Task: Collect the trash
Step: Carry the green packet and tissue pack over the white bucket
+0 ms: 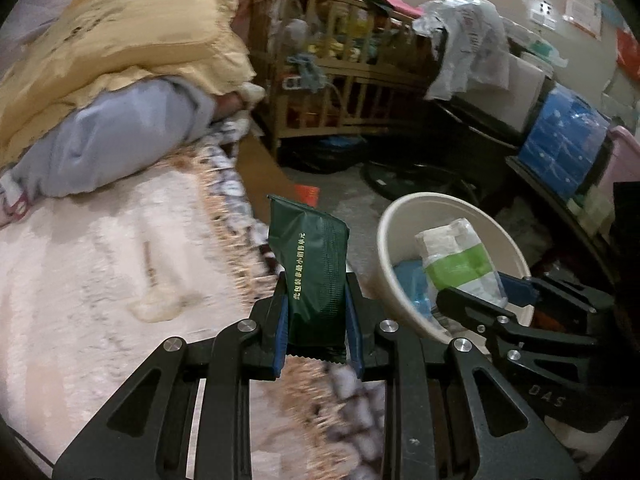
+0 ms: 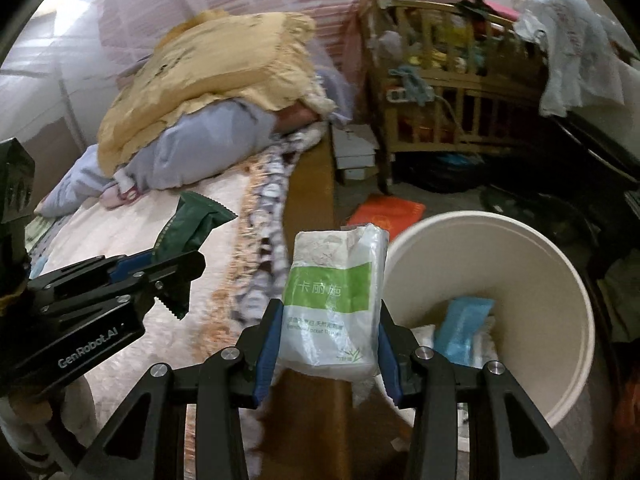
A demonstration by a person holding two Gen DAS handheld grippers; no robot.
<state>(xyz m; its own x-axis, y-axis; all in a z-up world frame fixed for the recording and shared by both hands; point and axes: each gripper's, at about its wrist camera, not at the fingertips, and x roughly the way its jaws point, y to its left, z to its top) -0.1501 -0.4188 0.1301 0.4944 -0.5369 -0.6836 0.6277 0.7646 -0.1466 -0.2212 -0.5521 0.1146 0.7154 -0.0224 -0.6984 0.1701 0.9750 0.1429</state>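
My left gripper is shut on a dark green snack wrapper that stands upright between its blue pads, above the edge of the bed. The right wrist view shows that same left gripper at the left with the green wrapper sticking out of it. My right gripper is shut on a white and green tissue pack, held just left of a cream round bin. From the left wrist view, the right gripper carries the tissue pack over the bin. A blue packet lies inside the bin.
A bed with a pale fuzzy blanket fills the left, with a yellow quilt and a grey-blue pillow on it. A wooden crib stands behind. An orange packet lies on the floor. Blue boxes sit at right.
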